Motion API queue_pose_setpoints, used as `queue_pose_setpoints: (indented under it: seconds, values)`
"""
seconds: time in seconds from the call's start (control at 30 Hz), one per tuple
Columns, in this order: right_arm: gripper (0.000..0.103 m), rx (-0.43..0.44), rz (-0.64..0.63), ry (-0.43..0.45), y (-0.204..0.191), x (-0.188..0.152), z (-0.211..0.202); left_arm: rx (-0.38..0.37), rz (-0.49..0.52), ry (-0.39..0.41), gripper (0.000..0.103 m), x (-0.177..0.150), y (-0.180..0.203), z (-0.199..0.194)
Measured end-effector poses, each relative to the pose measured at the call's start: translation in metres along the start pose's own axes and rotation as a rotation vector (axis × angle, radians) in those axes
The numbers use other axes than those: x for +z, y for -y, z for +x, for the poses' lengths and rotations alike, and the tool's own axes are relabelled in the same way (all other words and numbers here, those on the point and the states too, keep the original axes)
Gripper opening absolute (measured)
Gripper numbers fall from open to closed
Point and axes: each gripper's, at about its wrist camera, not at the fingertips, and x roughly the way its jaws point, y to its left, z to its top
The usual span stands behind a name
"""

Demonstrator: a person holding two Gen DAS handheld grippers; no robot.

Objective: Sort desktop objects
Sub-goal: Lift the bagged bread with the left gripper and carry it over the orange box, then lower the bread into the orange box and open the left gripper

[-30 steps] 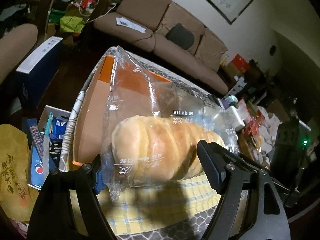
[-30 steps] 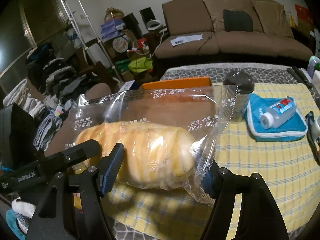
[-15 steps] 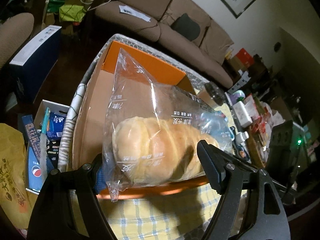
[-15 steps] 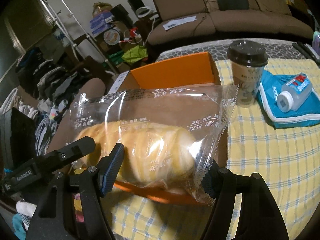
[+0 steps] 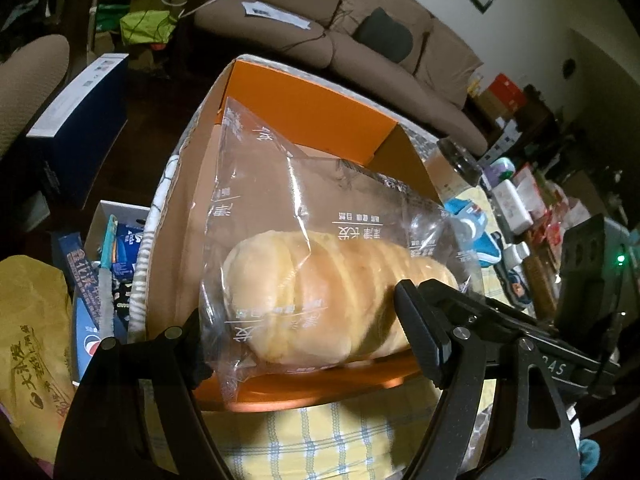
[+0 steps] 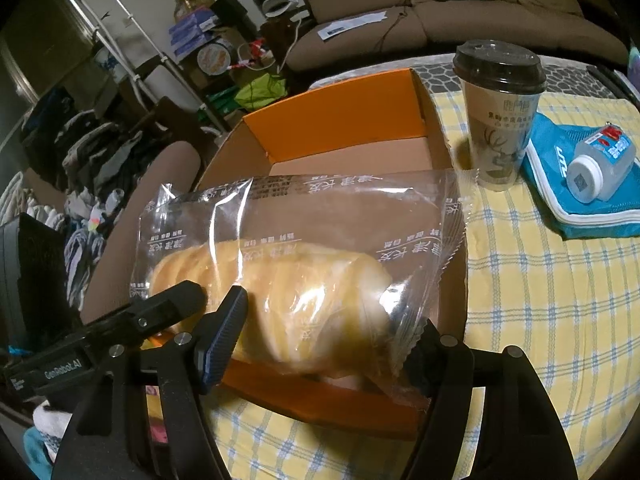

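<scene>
A bread loaf in a clear plastic bag is held between both grippers above an open orange cardboard box. My left gripper is shut on one end of the bag. My right gripper is shut on the other end of the same bag. The box sits on the yellow checked tablecloth; its near wall lies just under the loaf. The other gripper's finger shows beside each grip.
A paper cup with a dark lid stands right of the box. A clear bottle lies on a blue pouch. More clutter lines the table's far side. Boxes and bags sit on the floor at left.
Both grippers have carried the bagged loaf forward and up, from over the tablecloth to over the orange box. The box interior now shows below the loaf.
</scene>
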Motion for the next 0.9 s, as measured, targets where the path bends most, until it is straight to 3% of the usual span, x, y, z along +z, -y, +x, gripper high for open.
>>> queue_pose_setpoints:
  seconds: [0.43,0.9]
  values:
    - [0.072,0.002,0.031,0.008,0.004,-0.002,-0.011,-0.02,-0.1,-0.007,0.076,0.004,-0.021,-0.008]
    - [0.072,-0.035,0.019,0.03,0.003,-0.005,-0.032,0.013,-0.119,0.03,0.076,0.007,-0.022,-0.031]
